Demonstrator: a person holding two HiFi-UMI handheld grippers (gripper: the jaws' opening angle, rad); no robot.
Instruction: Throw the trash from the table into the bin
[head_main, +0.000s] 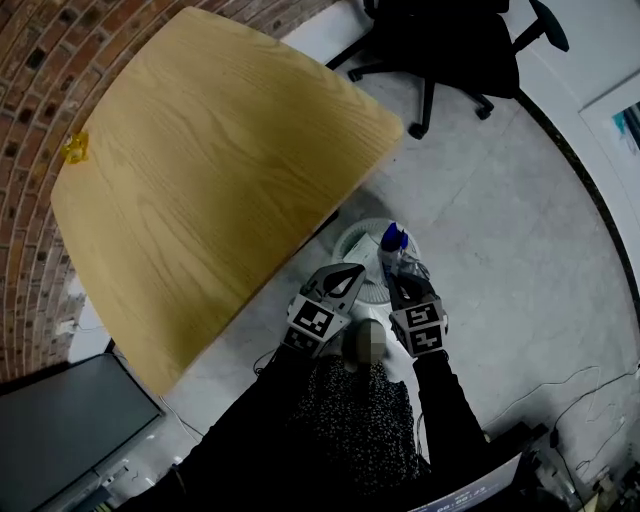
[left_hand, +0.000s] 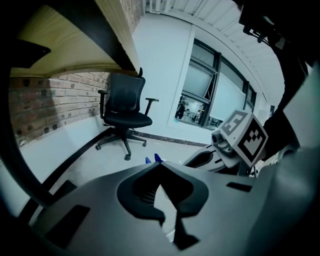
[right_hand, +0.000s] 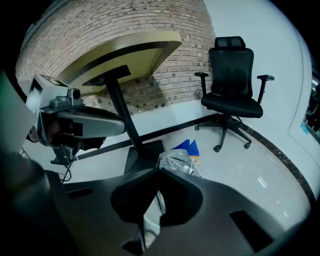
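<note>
Right tool (right_hand: 159, 170) pinches foil snack bag (right_hand: 176, 161) over white bin (head_main: 355, 245), lower centre; not yet released. Left tool (left_hand: 160, 164) pressed together, empty. Yellow scrap (head_main: 75, 148) remains on surface (head_main: 220, 170), upper left.

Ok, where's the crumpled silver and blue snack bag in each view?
Head view: the crumpled silver and blue snack bag, lower centre.
Left gripper view: only its blue corners, centre.
Right gripper view: centre, slightly low.
Shared landmark: the black office chair.
</note>
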